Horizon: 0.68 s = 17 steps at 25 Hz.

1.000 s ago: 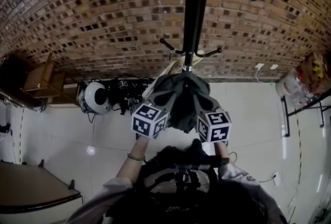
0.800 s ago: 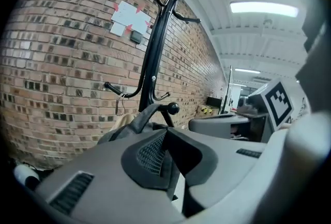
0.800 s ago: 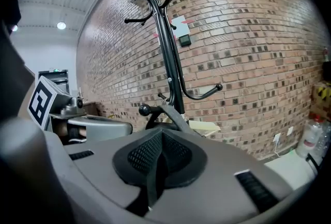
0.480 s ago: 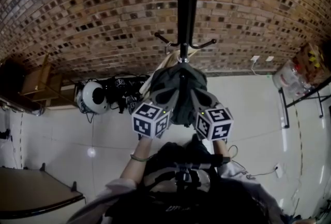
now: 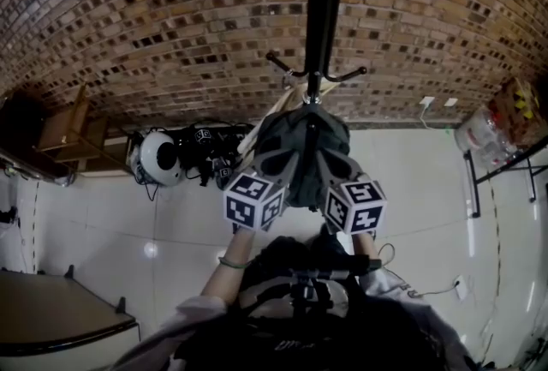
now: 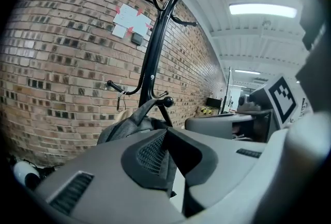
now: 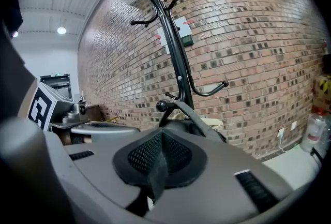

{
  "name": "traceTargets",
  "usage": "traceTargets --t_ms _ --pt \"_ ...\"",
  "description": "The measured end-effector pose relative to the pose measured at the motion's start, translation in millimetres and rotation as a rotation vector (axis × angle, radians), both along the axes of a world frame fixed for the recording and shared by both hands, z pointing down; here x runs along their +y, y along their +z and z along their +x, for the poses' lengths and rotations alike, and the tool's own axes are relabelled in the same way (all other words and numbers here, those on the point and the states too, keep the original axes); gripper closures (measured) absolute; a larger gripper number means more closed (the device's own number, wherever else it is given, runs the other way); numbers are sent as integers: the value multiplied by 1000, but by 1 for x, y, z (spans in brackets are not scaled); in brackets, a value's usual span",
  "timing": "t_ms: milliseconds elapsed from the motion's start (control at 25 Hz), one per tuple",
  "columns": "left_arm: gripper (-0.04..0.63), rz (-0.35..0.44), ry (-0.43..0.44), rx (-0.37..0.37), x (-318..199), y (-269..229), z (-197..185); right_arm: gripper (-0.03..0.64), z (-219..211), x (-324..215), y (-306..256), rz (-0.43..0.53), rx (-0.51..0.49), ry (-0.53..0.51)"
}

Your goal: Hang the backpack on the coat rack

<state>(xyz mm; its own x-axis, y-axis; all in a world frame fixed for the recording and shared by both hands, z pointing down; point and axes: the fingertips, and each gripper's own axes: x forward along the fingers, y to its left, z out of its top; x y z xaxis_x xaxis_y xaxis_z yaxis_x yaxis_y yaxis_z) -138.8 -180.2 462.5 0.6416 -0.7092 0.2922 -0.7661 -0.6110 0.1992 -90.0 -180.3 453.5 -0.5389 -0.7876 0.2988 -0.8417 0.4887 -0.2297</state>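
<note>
A grey backpack [image 5: 301, 146] hangs between my two grippers, right in front of the black coat rack [image 5: 321, 18]. My left gripper [image 5: 276, 158] is shut on a grey strap of it, with the fabric pinched between the jaws in the left gripper view [image 6: 168, 137]. On the other side, a dark strap is clamped in my shut right gripper [image 5: 332, 158], as the right gripper view [image 7: 161, 140] also shows. The backpack's top handle [image 7: 189, 110] reaches up to a ball-tipped low hook [image 7: 162, 106] of the rack. Whether it rests on that hook I cannot tell.
The rack stands against a brick wall [image 5: 128, 18]. On the white floor to the left lie a white round helmet-like object [image 5: 158, 161] and black gear [image 5: 201, 151]. A wooden stand [image 5: 68, 134] and a dark table corner [image 5: 51, 314] are at left, a water bottle [image 5: 484, 142] at right.
Both grippers keep their grips on the straps. The backpack has edged slightly up toward the rack's low hooks.
</note>
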Motion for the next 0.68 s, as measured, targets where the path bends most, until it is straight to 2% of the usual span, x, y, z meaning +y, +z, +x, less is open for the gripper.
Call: traceTargets --t_ms 680 --pt "594 -18 6 37 -5 5 2 611 3 0 14 -28 19 6"
